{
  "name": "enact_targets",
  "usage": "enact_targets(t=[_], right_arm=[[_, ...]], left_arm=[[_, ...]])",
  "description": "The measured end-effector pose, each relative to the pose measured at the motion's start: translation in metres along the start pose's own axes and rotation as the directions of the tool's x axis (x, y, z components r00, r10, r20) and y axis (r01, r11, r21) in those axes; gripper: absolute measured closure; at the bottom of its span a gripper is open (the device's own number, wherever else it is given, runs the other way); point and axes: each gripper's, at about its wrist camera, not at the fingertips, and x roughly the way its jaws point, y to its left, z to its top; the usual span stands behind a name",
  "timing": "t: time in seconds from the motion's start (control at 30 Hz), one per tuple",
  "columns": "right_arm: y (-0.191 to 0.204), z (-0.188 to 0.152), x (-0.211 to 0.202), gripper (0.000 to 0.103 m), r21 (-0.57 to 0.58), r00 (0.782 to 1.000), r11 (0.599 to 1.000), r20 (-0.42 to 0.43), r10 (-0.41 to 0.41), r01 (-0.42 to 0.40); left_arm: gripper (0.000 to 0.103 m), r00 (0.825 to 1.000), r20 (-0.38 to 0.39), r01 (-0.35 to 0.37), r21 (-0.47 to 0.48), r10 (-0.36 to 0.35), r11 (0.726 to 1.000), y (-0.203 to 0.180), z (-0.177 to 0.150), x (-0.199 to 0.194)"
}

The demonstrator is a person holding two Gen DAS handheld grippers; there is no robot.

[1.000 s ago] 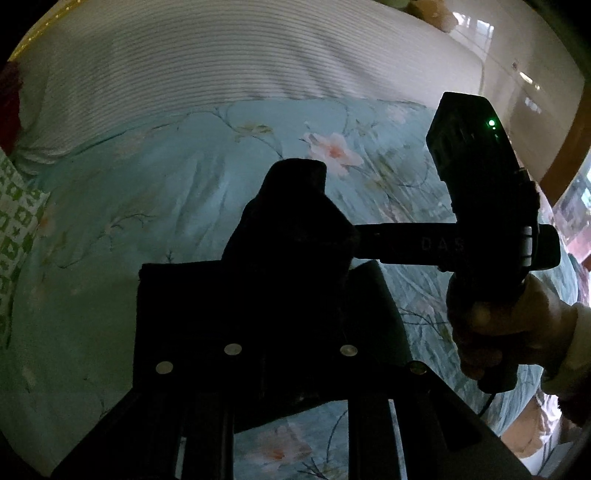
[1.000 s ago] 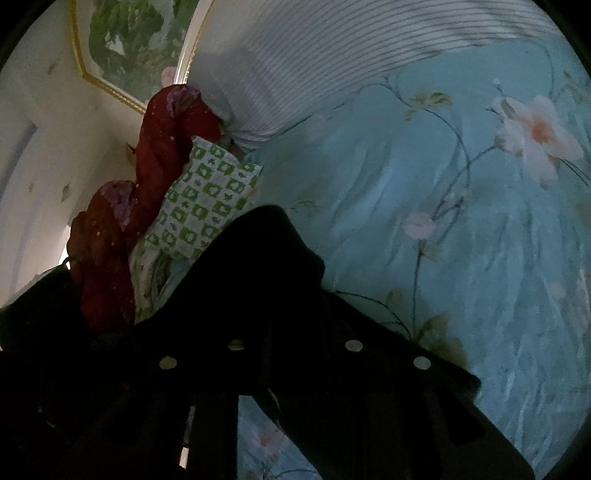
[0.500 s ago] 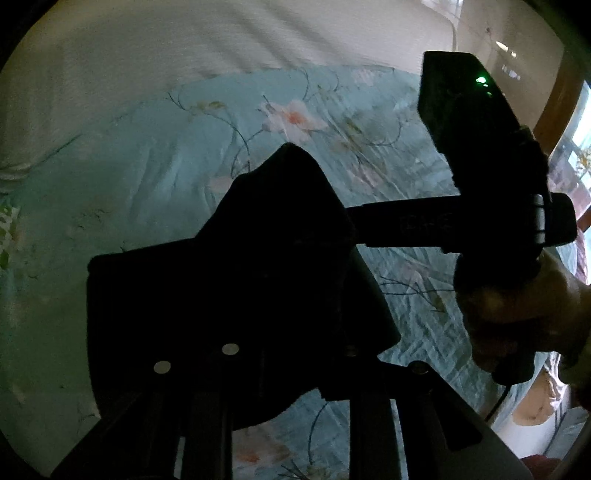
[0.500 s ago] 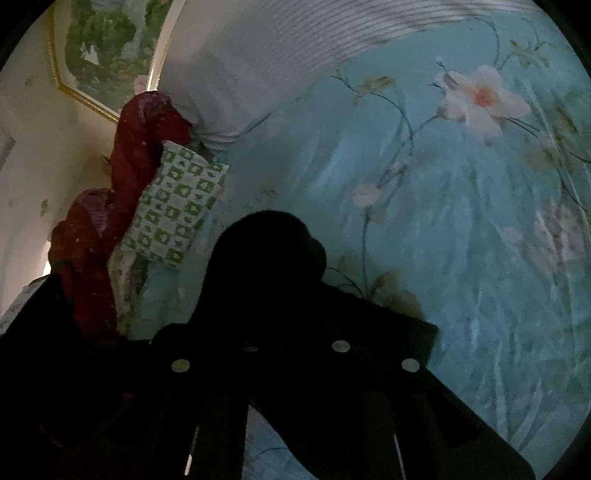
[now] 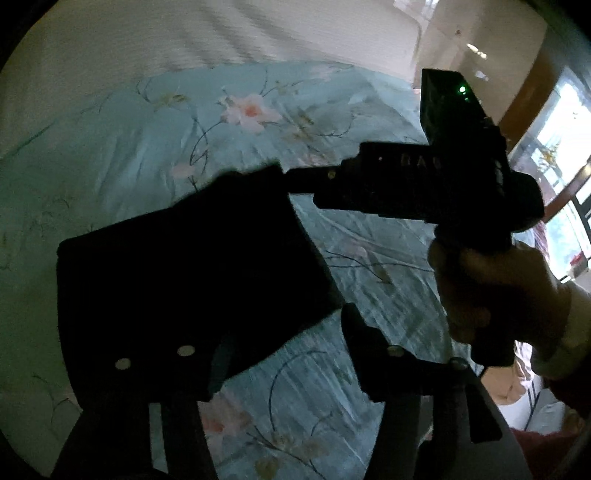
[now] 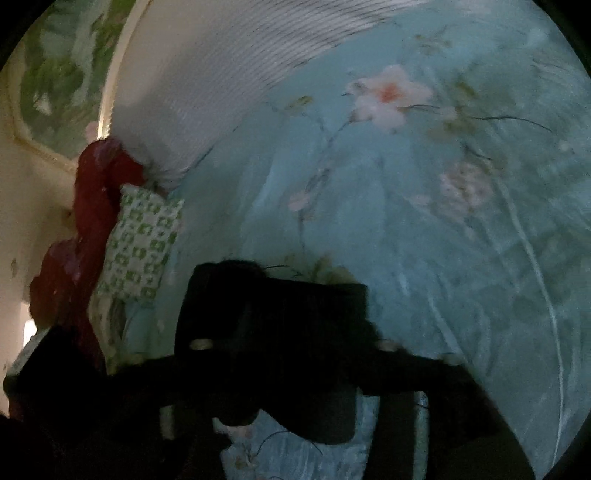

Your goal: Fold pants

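On the floral bedspread (image 5: 122, 155), below the white striped cover (image 5: 184, 33), the black pants (image 5: 184, 266) lie in a compact folded block. Both tools' jaws have just spread apart, releasing the cloth, so this fold looks laid. The left gripper (image 5: 280, 354) hovers tilted down over the block's near corner; the right gripper (image 5: 295, 173), in a person's hand (image 5: 495, 288), reaches level to its far corner, fingers unclenched.

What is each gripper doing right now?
Left gripper: jaws just opened, beside the folded black fabric pants, no grip.
Right gripper: jaws just opened over the pants, no grip.
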Motion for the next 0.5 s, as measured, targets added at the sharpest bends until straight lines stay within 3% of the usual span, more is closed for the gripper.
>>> enact_targets(t=[0.2,0.5], right_arm=[[0.003,-0.003,-0.018,0.036,0.042,0.997,0.999,0.072,-0.006,0.003],[0.027,-0.012,-0.015,0.027,0.035,0.995,0.998,0.08,-0.06,0.057]], left_arm=[[0.036,1.0,0.021,0.018,-0.03,-0.018,0.999,0.012,-0.007,-0.025],[0.032,0.999,0.038,-0.02,-0.154,0.026,0.988,0.06,-0.015,-0.05]])
